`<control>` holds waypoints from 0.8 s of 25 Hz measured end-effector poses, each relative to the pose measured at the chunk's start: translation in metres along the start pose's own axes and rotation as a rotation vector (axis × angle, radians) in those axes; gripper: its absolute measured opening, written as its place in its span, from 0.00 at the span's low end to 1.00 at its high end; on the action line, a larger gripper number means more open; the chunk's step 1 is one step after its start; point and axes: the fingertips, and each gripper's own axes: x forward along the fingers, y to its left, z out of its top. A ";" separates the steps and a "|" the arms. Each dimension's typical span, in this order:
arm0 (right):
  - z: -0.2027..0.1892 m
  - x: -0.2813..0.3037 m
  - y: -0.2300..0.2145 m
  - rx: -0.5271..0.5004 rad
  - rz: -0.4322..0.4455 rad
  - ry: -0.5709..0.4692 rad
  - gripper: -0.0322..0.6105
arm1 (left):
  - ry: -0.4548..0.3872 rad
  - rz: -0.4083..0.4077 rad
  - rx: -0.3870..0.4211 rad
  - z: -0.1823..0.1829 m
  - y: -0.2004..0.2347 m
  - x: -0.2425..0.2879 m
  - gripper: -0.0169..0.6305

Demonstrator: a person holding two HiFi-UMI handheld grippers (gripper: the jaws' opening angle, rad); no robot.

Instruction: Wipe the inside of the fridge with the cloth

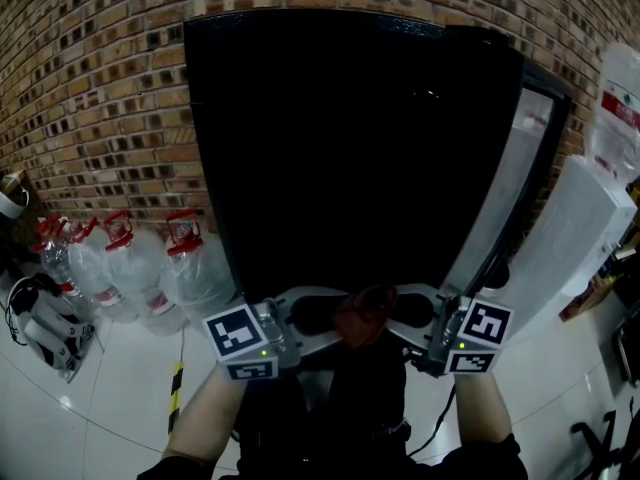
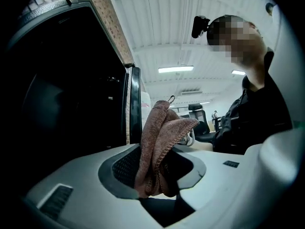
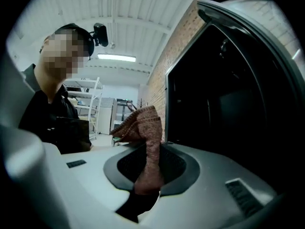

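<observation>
A reddish-brown cloth [image 1: 362, 313] hangs between my two grippers, which face each other low in the head view, in front of the black fridge [image 1: 340, 148]. My left gripper [image 1: 325, 316] comes in from the left and is shut on one bunched end of the cloth [image 2: 159, 137]. From the right, my right gripper [image 1: 405, 313] is shut on a narrow fold of the cloth [image 3: 145, 142]. In the left gripper view the left gripper [image 2: 155, 185] has the fridge [image 2: 62, 94] on its left. In the right gripper view the right gripper [image 3: 147, 185] has the fridge's dark inside [image 3: 228, 94] on its right.
The fridge door [image 1: 505, 198] stands open at the right. Beyond it is a white water dispenser [image 1: 585, 228]. Several large water jugs [image 1: 140, 268] stand on the floor by the brick wall [image 1: 90, 88] at the left. A person stands behind both grippers.
</observation>
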 end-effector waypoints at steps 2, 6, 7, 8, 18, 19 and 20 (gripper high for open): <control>-0.004 -0.001 0.004 0.001 0.032 0.020 0.17 | 0.007 -0.028 -0.002 -0.002 -0.005 0.001 0.28; -0.006 -0.001 0.007 0.023 0.080 0.038 0.17 | 0.011 -0.067 -0.011 -0.002 -0.009 0.000 0.26; -0.006 -0.001 0.007 0.026 0.088 0.038 0.17 | 0.010 -0.075 -0.015 -0.002 -0.010 0.000 0.24; -0.007 -0.001 0.007 0.028 0.093 0.040 0.17 | 0.010 -0.080 -0.022 -0.003 -0.010 -0.001 0.20; -0.007 -0.001 -0.007 0.071 0.029 -0.033 0.24 | -0.022 -0.049 -0.099 -0.003 0.003 -0.002 0.13; -0.006 -0.003 -0.009 0.067 0.016 -0.045 0.28 | -0.034 -0.041 -0.104 -0.001 0.005 -0.002 0.13; -0.005 -0.005 -0.010 0.067 0.001 -0.057 0.29 | -0.047 -0.031 -0.109 0.001 0.008 -0.004 0.13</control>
